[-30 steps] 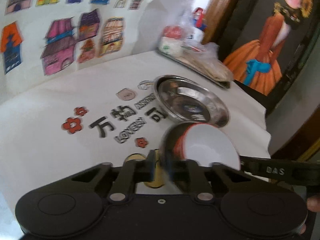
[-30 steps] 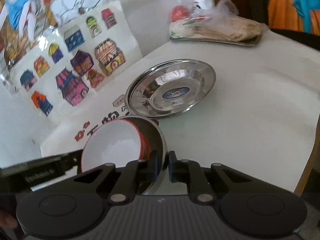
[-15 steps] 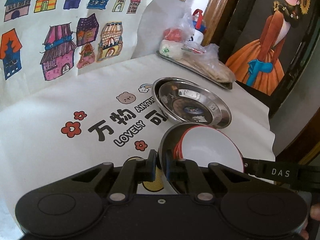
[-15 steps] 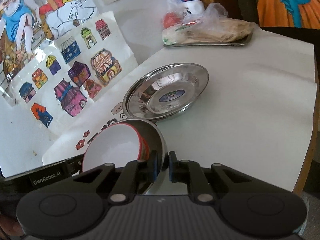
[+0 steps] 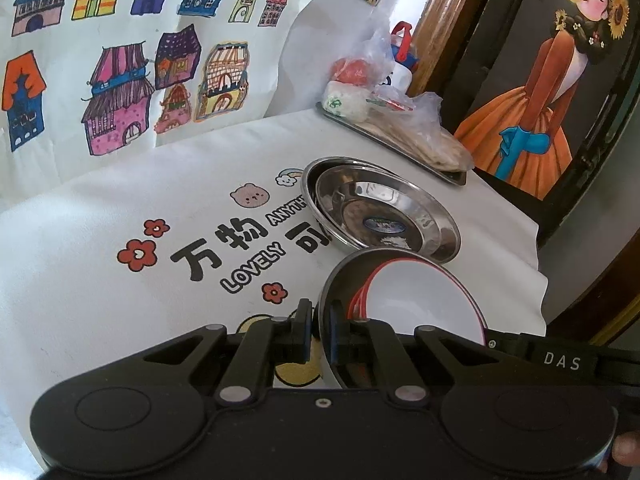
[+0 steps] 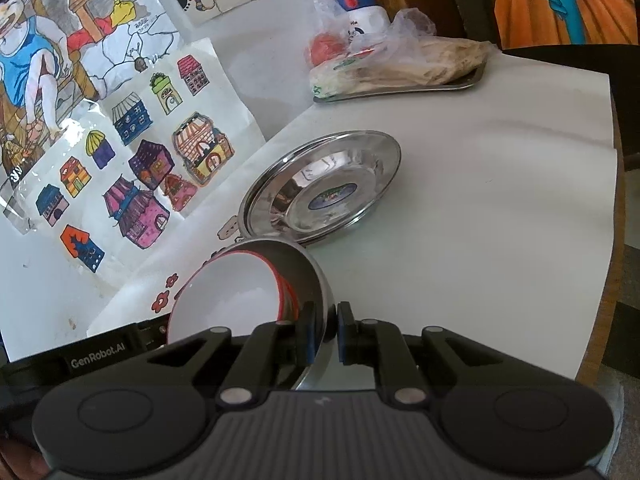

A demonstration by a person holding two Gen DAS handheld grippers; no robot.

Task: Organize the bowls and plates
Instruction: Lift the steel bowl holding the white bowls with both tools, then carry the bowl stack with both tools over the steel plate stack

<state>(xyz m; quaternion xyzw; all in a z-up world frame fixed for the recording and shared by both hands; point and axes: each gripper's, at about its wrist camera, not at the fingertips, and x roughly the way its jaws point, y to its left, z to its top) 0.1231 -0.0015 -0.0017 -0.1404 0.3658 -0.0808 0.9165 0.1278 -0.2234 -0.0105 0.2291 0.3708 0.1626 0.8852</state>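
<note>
- Above the near part of the table (image 5: 100, 240), a steel bowl (image 5: 340, 280) is carried between the two grippers, with red-rimmed white bowls (image 5: 420, 300) nested inside it.
- Left gripper (image 5: 319, 332): its fingers (image 5: 300, 336) pinch the steel rim, one pad outside, one inside.
- Right gripper (image 6: 323, 332): its fingers (image 6: 346, 332) pinch the opposite rim the same way, so the stack hangs tilted between both hands.
- Just beyond sit the stacked steel plates (image 5: 380, 208), resting on the white printed tablecloth (image 5: 200, 248); a tray of bagged food (image 5: 400, 132) lies farther back.
- Handling, as I judge it: polished steel is stiff but slippery, so thin rim pinches can slide; the inner bowls look ceramic or melamine, loose, and could shift or chip if the tilt grows.
- Best hold: opposite rim edges, kept level, lowered slowly.
</note>
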